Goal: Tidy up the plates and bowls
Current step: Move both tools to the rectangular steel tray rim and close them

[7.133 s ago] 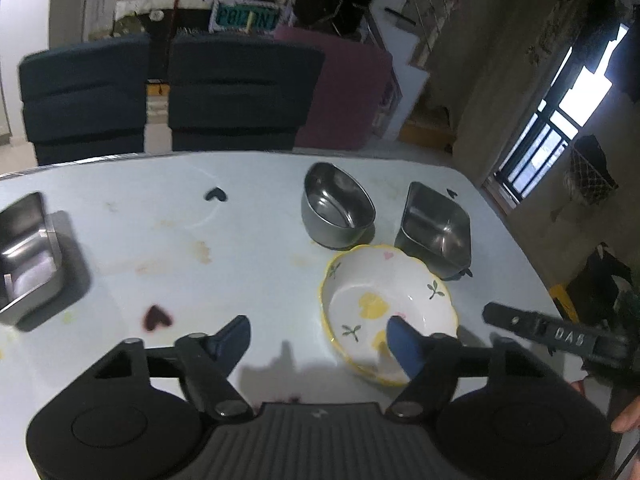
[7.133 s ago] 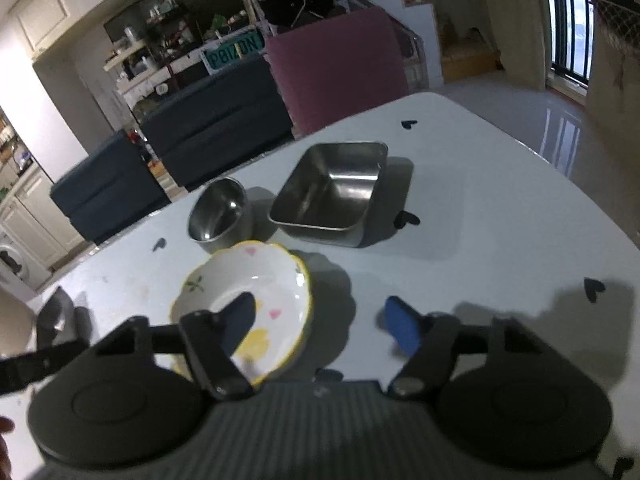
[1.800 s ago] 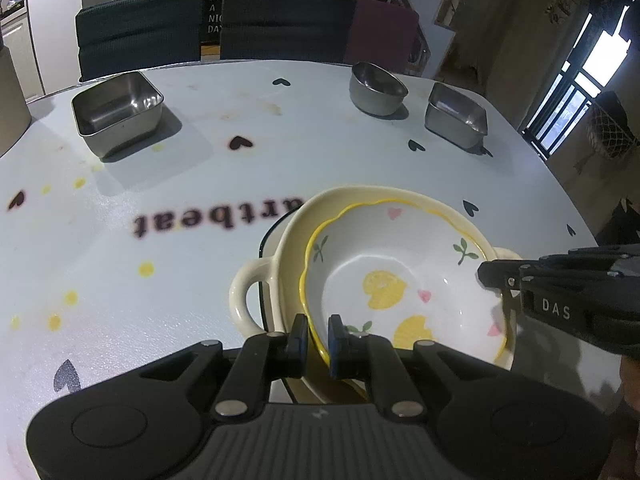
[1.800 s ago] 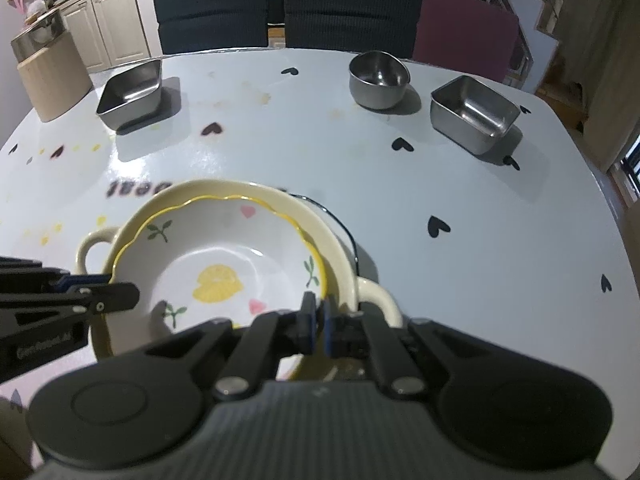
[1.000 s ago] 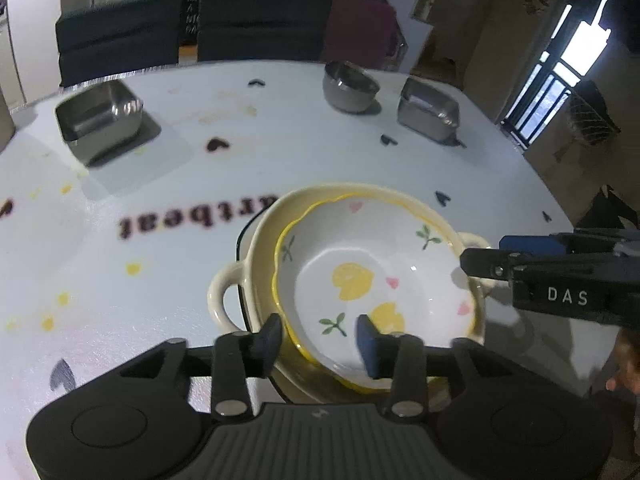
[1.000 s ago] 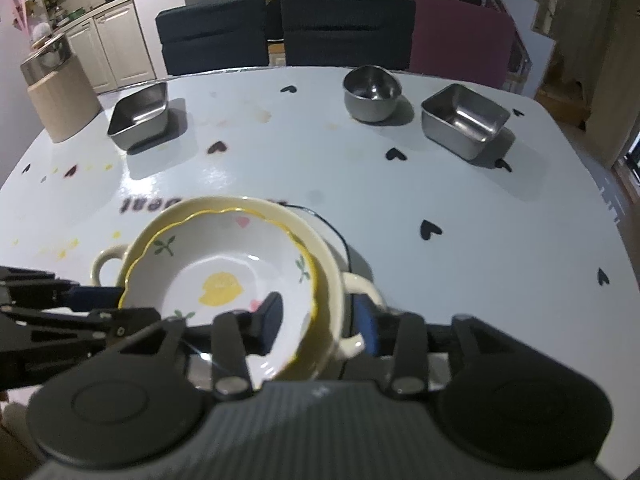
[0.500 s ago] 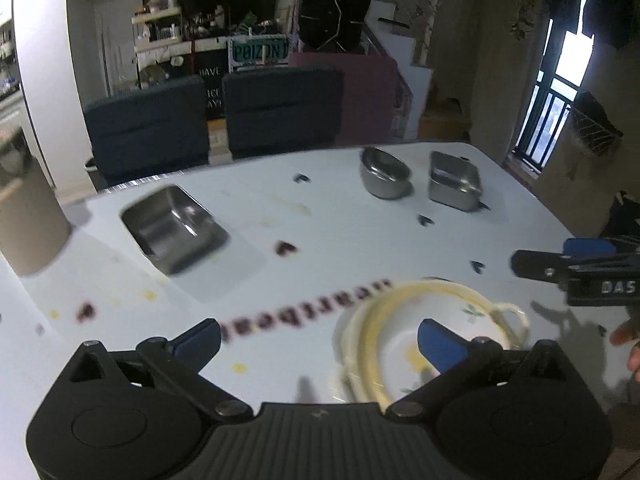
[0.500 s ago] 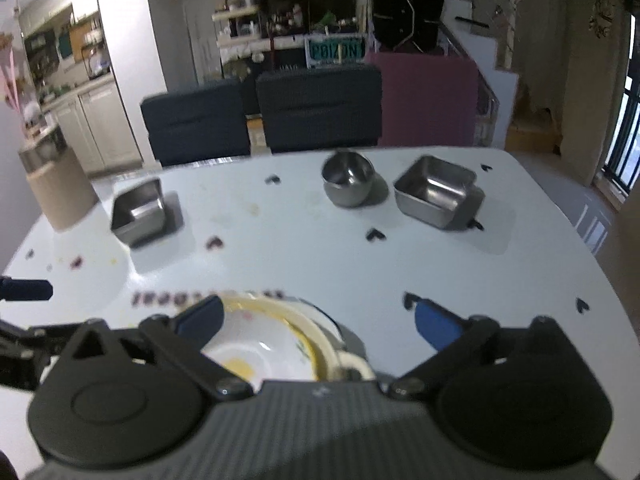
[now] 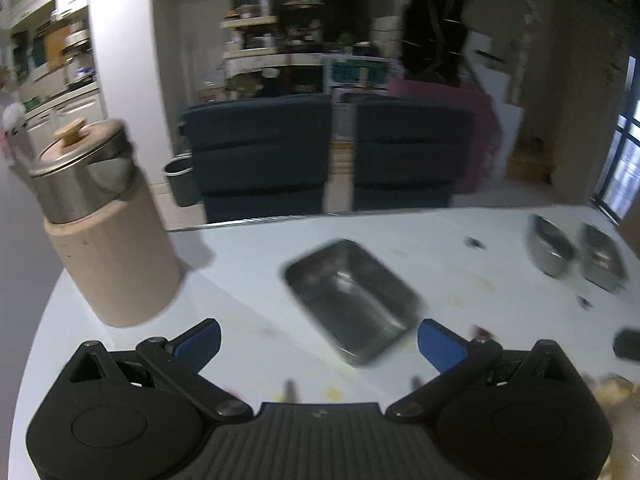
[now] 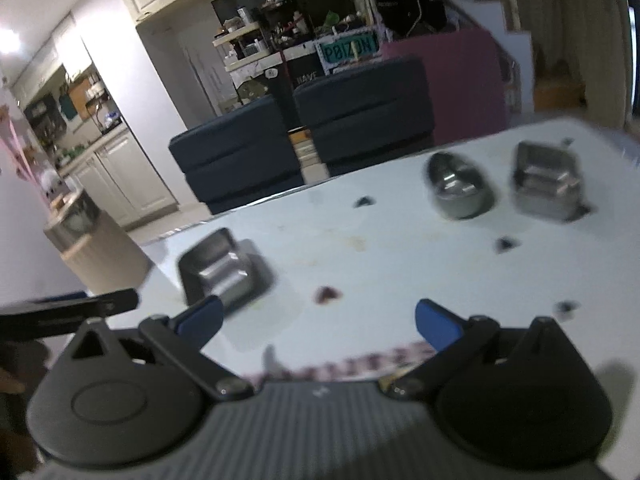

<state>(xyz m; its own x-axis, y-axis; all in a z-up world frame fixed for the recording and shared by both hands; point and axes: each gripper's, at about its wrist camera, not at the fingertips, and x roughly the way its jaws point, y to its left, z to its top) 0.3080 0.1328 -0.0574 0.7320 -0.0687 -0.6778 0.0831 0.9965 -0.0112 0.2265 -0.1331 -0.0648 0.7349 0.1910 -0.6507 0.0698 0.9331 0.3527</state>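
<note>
My left gripper (image 9: 319, 340) is open and empty, held above the table just in front of a square steel dish (image 9: 352, 298). That dish also shows in the right wrist view (image 10: 218, 270), left of my open, empty right gripper (image 10: 319, 320). A round steel bowl (image 10: 458, 190) and a second square steel dish (image 10: 546, 188) stand at the far right; they also show in the left wrist view, the bowl (image 9: 550, 246) beside the dish (image 9: 602, 258). A sliver of the cream bowl stack (image 9: 618, 394) shows at the lower right edge.
A beige canister with a steel lid (image 9: 100, 224) stands at the table's left edge. Dark blue chairs (image 9: 332, 156) and a maroon one (image 10: 464, 80) stand behind the white table (image 10: 400, 248). The left gripper's tip (image 10: 68, 308) reaches into the right wrist view.
Both grippers let go of the flowered bowl, leaving it nested in the cream handled bowl, opened wide and lifted away. The left one has swung left toward the square steel dish.
</note>
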